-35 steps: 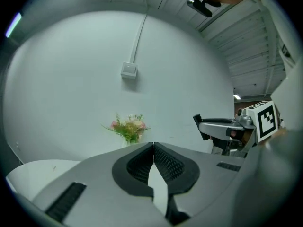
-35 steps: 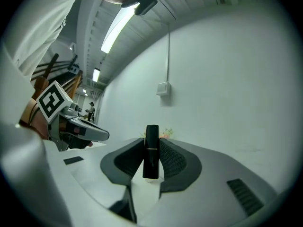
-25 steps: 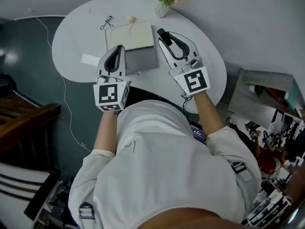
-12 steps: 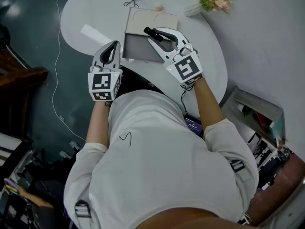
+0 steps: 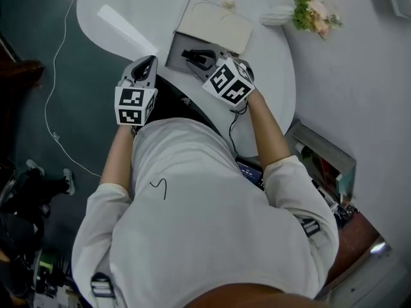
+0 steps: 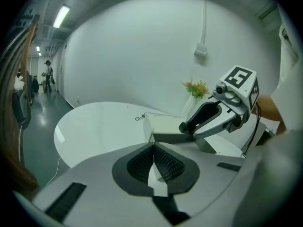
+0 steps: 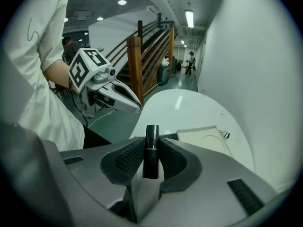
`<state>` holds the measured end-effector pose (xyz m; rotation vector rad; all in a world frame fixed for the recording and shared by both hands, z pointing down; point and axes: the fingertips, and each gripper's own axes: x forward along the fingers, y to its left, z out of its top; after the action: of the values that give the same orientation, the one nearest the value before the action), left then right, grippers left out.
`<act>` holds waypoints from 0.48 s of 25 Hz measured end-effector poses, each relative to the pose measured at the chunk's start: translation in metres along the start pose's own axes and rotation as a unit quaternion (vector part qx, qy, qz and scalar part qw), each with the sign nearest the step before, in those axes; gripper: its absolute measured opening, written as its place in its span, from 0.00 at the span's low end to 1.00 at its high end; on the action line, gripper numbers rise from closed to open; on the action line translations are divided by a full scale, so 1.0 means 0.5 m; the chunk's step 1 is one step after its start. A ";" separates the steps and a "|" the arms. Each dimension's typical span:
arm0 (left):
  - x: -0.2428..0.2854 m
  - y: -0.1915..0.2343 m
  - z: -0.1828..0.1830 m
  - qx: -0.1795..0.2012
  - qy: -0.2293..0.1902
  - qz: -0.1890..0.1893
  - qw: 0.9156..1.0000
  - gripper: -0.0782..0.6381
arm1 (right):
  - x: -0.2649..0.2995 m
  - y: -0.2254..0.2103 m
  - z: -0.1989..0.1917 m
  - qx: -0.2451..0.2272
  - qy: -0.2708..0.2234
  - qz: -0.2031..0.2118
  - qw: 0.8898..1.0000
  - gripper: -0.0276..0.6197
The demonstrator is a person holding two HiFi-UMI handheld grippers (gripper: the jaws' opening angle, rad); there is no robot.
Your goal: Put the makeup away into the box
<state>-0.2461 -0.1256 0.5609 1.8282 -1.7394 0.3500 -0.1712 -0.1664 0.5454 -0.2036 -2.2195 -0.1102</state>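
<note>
Makeup for this step is one black tube, and it is best reached by going down in size. The white table carries the box at 12 o'clock from the person, with its cream lid thrown back and the grey tray open on the near side. The right tongs slant down over that tray, clamped on the tube. It stands upright between the pads, held by its lower half, with its top poking past the tips. The left tongs sit at about 8 o'clock from the box, by the table's near edge, with the pads pressed together on nothing.

To do this well, I would tip the tube flat and bring it low into the tray, clear of the walls and the lid. The pads should part only once it rests on the tray floor, since a round tube dropped from height would likely roll or bounce out. The idle left tongs could steady the box wall if it slides.
</note>
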 end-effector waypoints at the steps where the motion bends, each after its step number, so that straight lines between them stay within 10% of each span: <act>1: 0.004 0.003 -0.012 -0.004 0.005 -0.004 1.000 0.14 | 0.022 0.002 -0.015 0.004 0.015 0.011 1.000 0.19; 12: 0.010 0.031 -0.074 -0.008 0.043 -0.030 0.999 0.14 | 0.148 0.016 -0.127 0.054 0.130 0.067 0.988 0.19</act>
<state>-0.2531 -0.1081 0.5966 1.8235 -1.6209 0.3823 -0.1646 -0.1604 0.6427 -0.2632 -1.9409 0.0551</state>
